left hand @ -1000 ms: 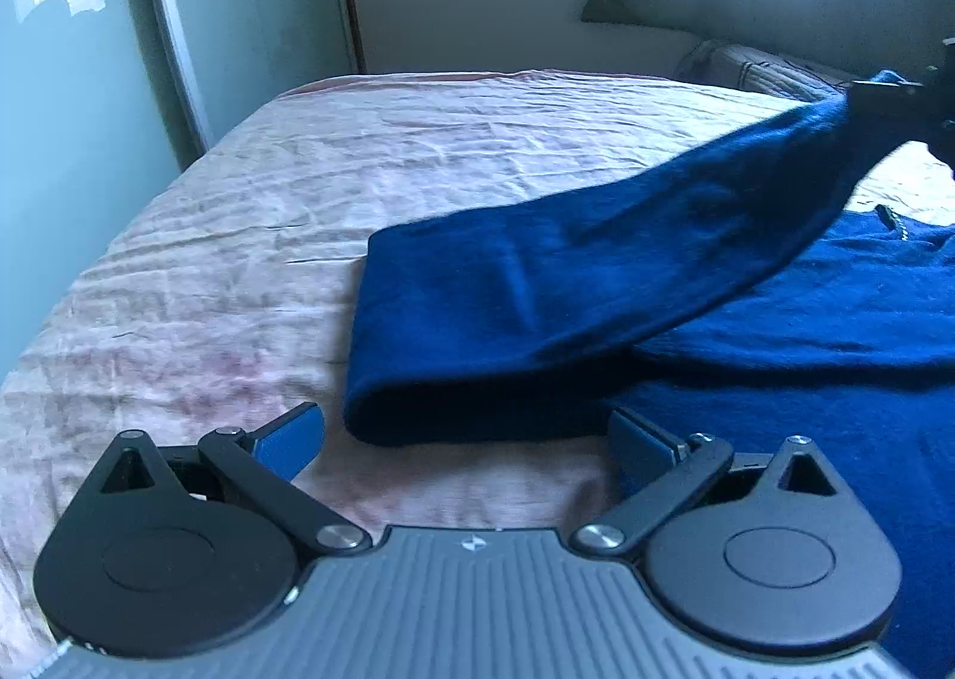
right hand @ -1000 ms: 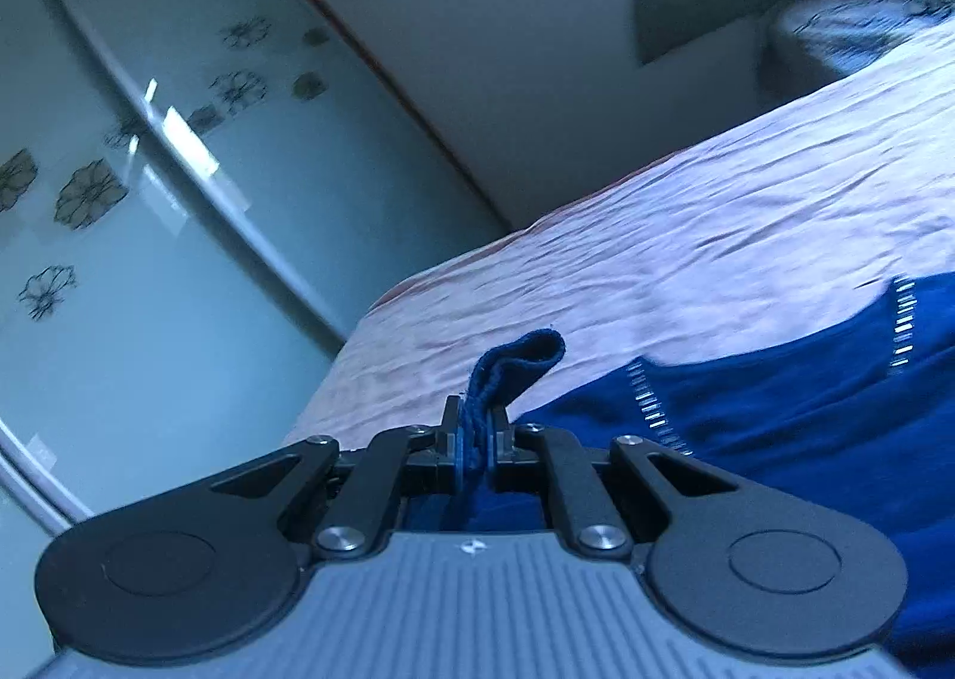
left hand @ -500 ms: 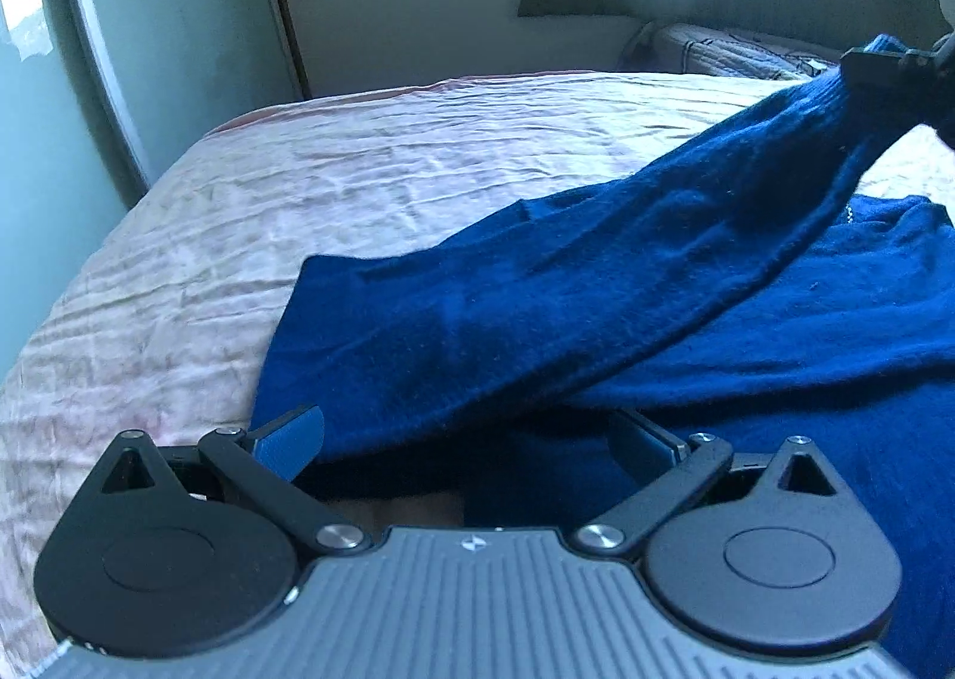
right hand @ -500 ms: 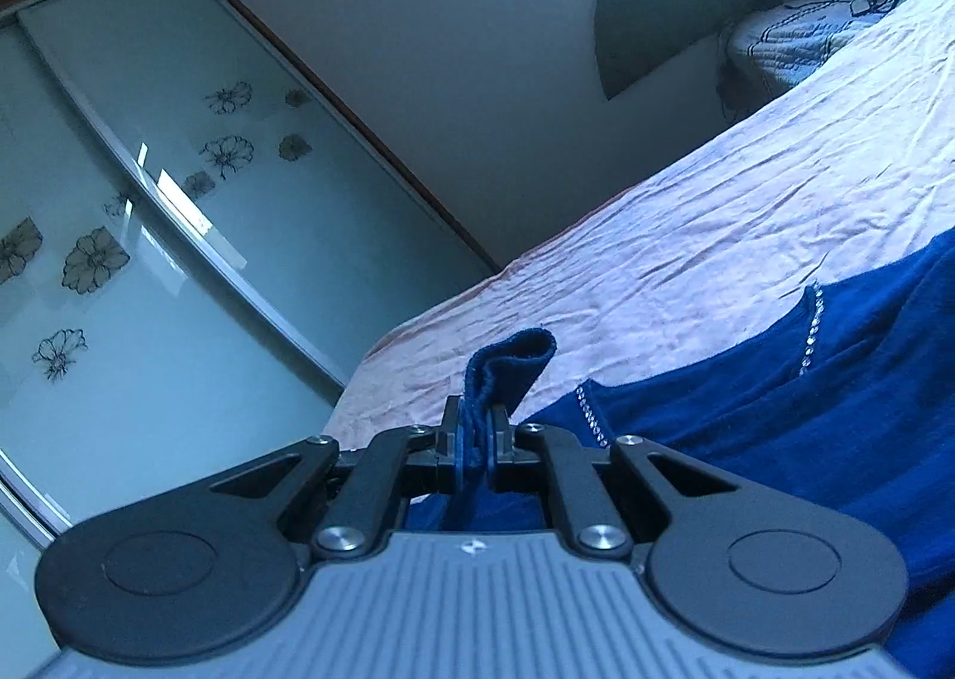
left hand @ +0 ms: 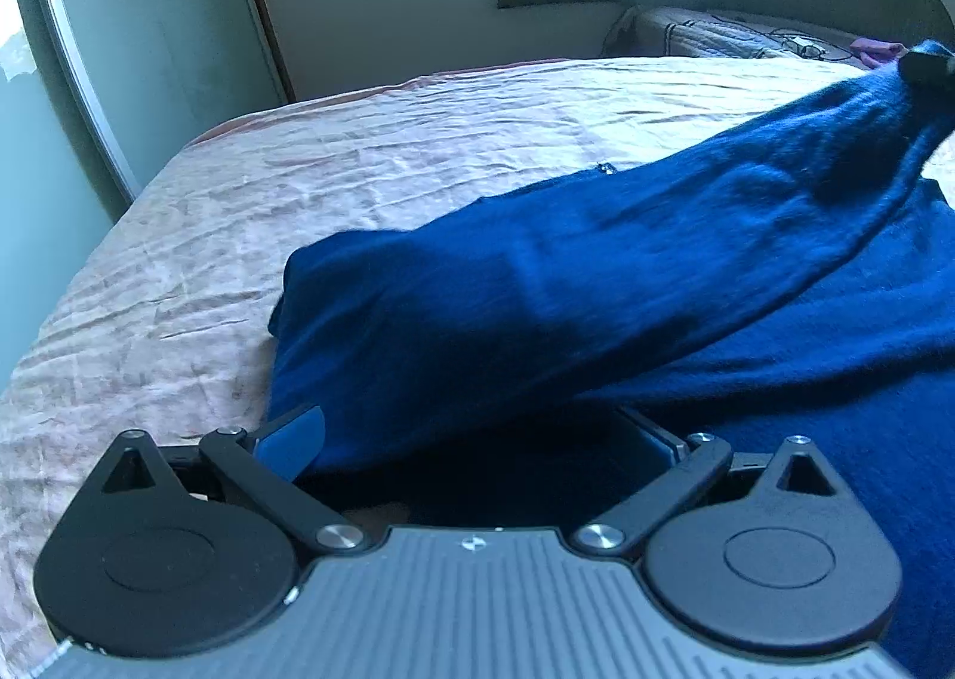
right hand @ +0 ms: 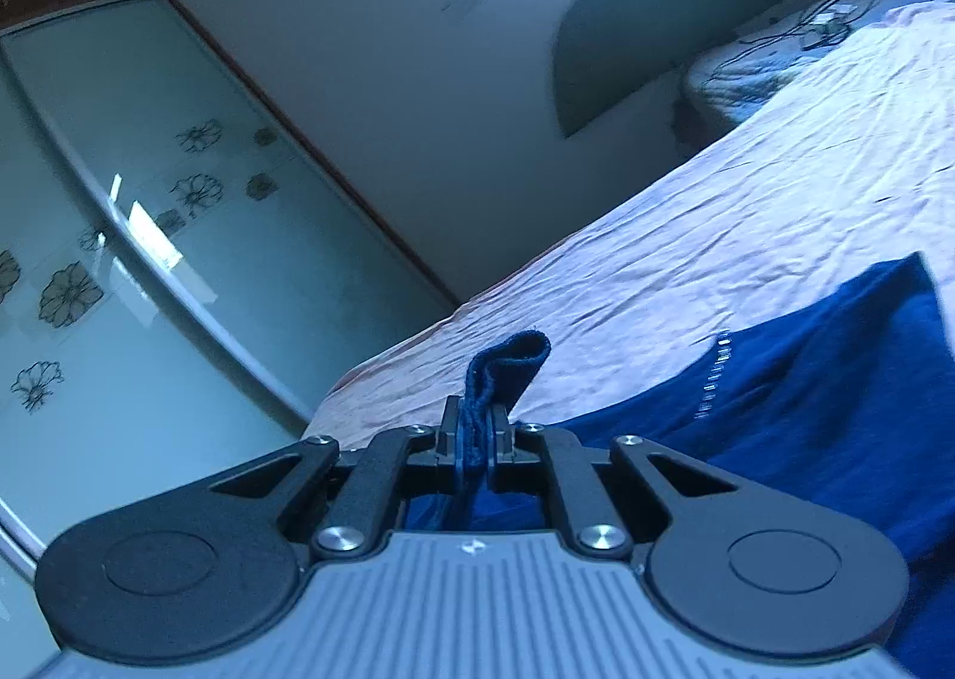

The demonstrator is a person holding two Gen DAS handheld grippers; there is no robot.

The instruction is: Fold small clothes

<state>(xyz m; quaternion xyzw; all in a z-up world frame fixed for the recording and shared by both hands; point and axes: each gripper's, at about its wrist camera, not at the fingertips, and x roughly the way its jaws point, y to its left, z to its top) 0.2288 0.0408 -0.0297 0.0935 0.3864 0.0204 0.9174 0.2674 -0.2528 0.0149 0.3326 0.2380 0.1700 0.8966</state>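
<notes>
Lying across the wrinkled pink bedsheet (left hand: 370,177) of the bed, a dark blue garment (left hand: 835,380) is seen, with one sleeve (left hand: 567,297) lifted off it and stretched diagonally up toward the right of the left wrist view. The cuff of that sleeve is pinched between the pressed-together fingers of the right hand-held gripper (right hand: 476,434), a short loop of blue fabric being left standing up above the fingertips. The same gripper is glimpsed at the far right edge of the left wrist view, where the sleeve ends. The left hand-held gripper (left hand: 477,428) is held spread wide, low over the bed, with its fingers set on either side of the lower fold of the raised sleeve; nothing is gripped by it. A row of small shiny studs (right hand: 713,374) is visible on the garment. A glass wardrobe door (right hand: 149,237) with flower prints is seen beyond the bed.
</notes>
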